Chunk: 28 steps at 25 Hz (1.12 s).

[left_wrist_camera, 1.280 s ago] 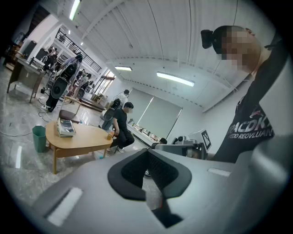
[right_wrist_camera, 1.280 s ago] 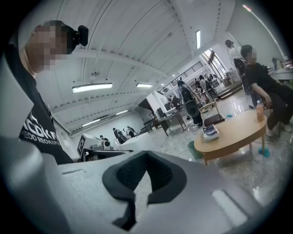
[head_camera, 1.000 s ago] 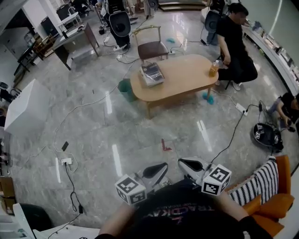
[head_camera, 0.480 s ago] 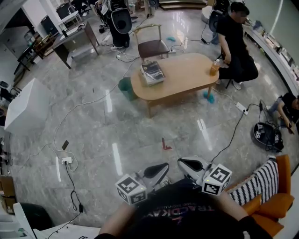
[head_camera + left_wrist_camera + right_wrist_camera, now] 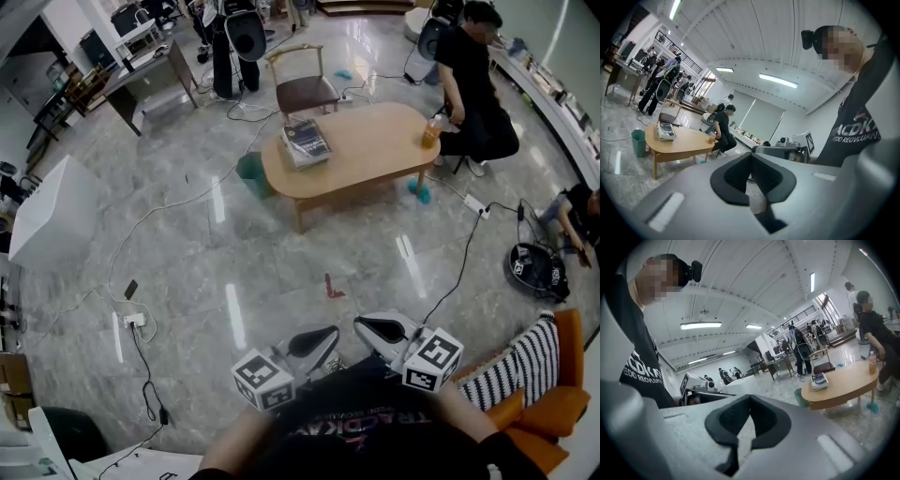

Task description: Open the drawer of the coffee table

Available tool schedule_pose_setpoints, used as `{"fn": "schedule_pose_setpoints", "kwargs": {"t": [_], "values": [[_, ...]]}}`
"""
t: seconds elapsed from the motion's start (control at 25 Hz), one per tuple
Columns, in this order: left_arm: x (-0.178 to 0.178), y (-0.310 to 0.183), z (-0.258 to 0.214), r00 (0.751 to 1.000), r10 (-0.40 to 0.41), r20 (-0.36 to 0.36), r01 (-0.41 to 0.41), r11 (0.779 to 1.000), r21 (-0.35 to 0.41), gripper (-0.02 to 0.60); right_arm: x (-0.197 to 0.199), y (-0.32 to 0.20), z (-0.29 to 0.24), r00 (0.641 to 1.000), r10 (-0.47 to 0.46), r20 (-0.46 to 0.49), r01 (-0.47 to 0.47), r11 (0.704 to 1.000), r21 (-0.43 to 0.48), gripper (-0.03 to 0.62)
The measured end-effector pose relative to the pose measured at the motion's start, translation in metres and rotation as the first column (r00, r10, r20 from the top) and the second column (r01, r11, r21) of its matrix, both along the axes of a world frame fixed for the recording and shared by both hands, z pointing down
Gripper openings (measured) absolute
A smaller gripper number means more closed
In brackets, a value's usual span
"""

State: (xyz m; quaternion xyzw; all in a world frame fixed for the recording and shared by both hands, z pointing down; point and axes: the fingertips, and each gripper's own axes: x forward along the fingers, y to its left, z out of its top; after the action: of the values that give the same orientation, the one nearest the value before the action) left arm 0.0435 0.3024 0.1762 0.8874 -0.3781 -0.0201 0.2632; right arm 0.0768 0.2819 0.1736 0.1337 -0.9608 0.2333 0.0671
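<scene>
The light wooden coffee table [image 5: 370, 159] stands far across the floor in the head view, and its near side apron shows no drawer I can make out. Both grippers are held close to my body, well short of the table. My left gripper [image 5: 330, 334] is shut with nothing in it. My right gripper [image 5: 362, 325] is also shut and empty, its tip close beside the left one. In the left gripper view the jaws [image 5: 751, 155] meet, with the table [image 5: 679, 140] far off at the left. The right gripper view shows its jaws [image 5: 750, 398] closed and the table [image 5: 839, 386] at the right.
A stack of books [image 5: 306, 143] and an orange bottle [image 5: 429, 138] sit on the table. A chair [image 5: 305, 89], a green bin [image 5: 251, 175] and a seated person [image 5: 473, 84] surround it. Cables and a power strip [image 5: 133, 322] lie on the floor. An orange sofa [image 5: 553, 394] is at my right.
Both grippers and the table have kept their places. Only a person standing at the far desks has shifted a little.
</scene>
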Motion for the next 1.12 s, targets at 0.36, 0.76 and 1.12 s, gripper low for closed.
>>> {"fn": "schedule_pose_setpoints", "kwargs": {"t": [0.36,0.76,1.12], "values": [[0.004,-0.017,0.001,1.0,-0.025,-0.011,0.025,1.0,-0.012,0.005,0.017,-0.027,0.0,0.999,0.039,-0.009,-0.039,0.999,0.004,0.002],[0.013,-0.057,-0.008,0.993,-0.115,-0.032,0.115,0.993,-0.006,0.005,0.038,-0.074,-0.008,1.0,0.002,-0.018,-0.001,1.0,0.012,0.002],[0.039,-0.106,-0.002,0.982,-0.187,-0.013,0.187,0.982,-0.026,0.005,0.063,-0.129,-0.001,0.998,-0.059,-0.012,0.059,0.998,-0.012,0.002]]}}
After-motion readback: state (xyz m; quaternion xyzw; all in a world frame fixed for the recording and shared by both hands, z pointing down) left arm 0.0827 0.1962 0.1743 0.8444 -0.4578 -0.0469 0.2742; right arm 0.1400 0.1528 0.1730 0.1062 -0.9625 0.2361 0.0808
